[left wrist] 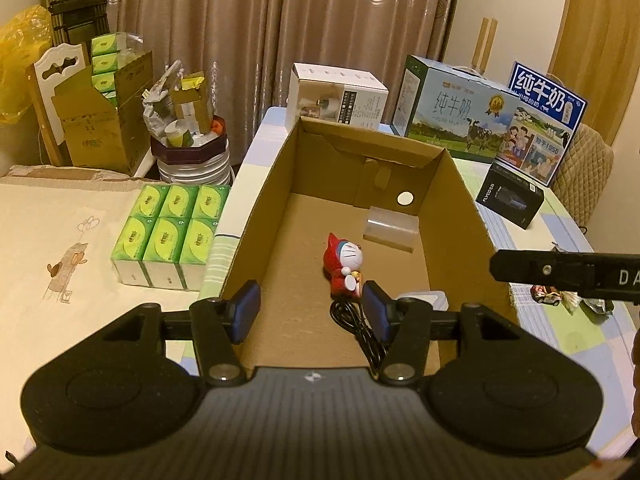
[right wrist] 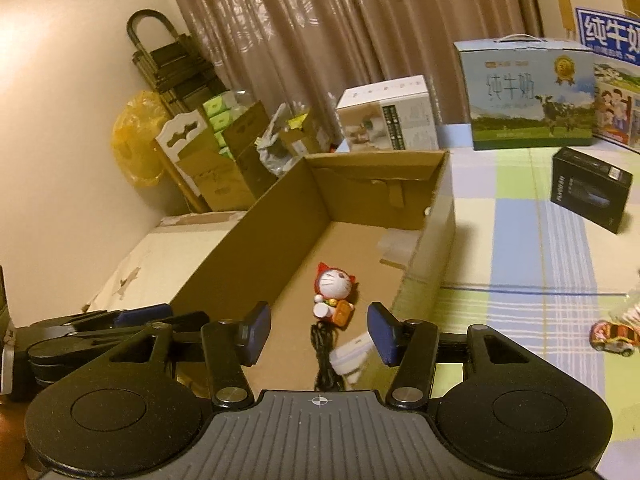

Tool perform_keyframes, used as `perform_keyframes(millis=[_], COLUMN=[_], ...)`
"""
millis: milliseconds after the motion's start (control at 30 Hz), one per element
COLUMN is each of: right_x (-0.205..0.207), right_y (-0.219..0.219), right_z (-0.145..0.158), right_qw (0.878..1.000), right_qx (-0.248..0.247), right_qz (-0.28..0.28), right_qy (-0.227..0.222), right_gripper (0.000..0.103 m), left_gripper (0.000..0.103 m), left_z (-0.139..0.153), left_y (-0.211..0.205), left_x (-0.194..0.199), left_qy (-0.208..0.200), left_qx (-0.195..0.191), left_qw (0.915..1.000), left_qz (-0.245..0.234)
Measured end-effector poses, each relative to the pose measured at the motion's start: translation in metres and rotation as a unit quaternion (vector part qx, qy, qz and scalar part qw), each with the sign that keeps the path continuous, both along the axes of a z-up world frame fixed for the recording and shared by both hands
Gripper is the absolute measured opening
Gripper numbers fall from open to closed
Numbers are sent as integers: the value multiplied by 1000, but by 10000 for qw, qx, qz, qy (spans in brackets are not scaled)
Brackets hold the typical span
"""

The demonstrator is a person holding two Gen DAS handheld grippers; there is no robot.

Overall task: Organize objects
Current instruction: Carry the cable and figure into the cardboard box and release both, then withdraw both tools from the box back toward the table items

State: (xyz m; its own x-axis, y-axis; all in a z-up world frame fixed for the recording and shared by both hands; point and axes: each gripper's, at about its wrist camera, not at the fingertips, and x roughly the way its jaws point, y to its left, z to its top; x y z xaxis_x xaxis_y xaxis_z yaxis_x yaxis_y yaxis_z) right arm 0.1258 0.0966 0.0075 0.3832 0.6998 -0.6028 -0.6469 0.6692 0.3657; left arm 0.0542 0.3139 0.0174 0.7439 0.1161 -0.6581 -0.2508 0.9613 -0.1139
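Mid-sort, both grippers empty above the cardboard box (left wrist: 260, 216).

Left gripper (left wrist: 311, 312) and right gripper (right wrist: 319, 334) spread wide, holding nothing. Already in the box: red cat figurine (left wrist: 345, 264), black cable (left wrist: 360, 330), white adapter (right wrist: 352, 354), clear plastic piece (left wrist: 391, 229). Seemingly between placements; next likely a swing right to the toy car (right wrist: 612, 338) out on the checked worktop (right wrist: 520, 240), just beside a crinkly wrapper (right wrist: 630, 308). Needs a low approach clear of the box's right wall and that wrapper. Black carton (right wrist: 590, 188) and milk cartons (right wrist: 524, 96) well apart behind.
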Motion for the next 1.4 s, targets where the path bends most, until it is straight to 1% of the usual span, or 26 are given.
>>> perform_keyframes(millis=[100, 167, 200, 367, 433, 500, 667, 733, 800, 933, 1033, 1133, 1267, 1400], right_x=[-3, -7, -9, -16, -19, -22, -33, -36, -38, -41, -44, -50, -57, -58], right_y=[-10, -20, -26, -56, -69, -86, -134, -153, -173, -213, -242, -265, -291, -313], right_z=[2, 3, 4, 9, 12, 15, 22, 24, 25, 25, 25, 27, 28, 28], right_qw=[10000, 9999, 9999, 9992, 9988, 9983, 9955, 9940, 9921, 9869, 9827, 9797, 9752, 9708], right_qx=[-15, 5, 5, 5, 23, 20, 36, 6, -41, -90, -90, -100, -89, -107], right_qz=[-63, -131, -161, -387, -477, -579, -947, -1090, -1255, -1612, -1850, -2000, -2210, -2395], right_qy=[20, 35, 38, 68, 87, 100, 69, 41, -3, 4, 36, 47, 13, -23], right_gripper=[51, 51, 51, 51, 52, 54, 63, 66, 69, 77, 79, 81, 81, 81], left_gripper=[51, 55, 58, 62, 68, 70, 79, 85, 89, 97, 102, 102, 102, 102], left_z=[3, 6, 8, 21, 26, 32, 44, 47, 50, 52, 52, 51, 49, 44], left_y=[-3, -7, -9, -26, -34, -45, -75, -87, -104, -134, -157, -181, -212, -233], left_x=[-4, -7, -9, -18, -23, -27, -35, -37, -39, -40, -37, -34, -26, -22], left_qy=[-15, -43, -52, -121, -163, -211, -327, -369, -428, -482, -488, -459, -390, -290], left_qx=[1, -15, -23, -9, 5, 3, -66, -89, -112, -195, -286, -360, -308, -243], left_qw=[10000, 10000, 10000, 9999, 9999, 9997, 9991, 9987, 9979, 9963, 9950, 9933, 9904, 9883], left_qz=[3, 27, 41, -1, -35, -84, -271, -352, -472, -682, -824, -994, -1290, -1481])
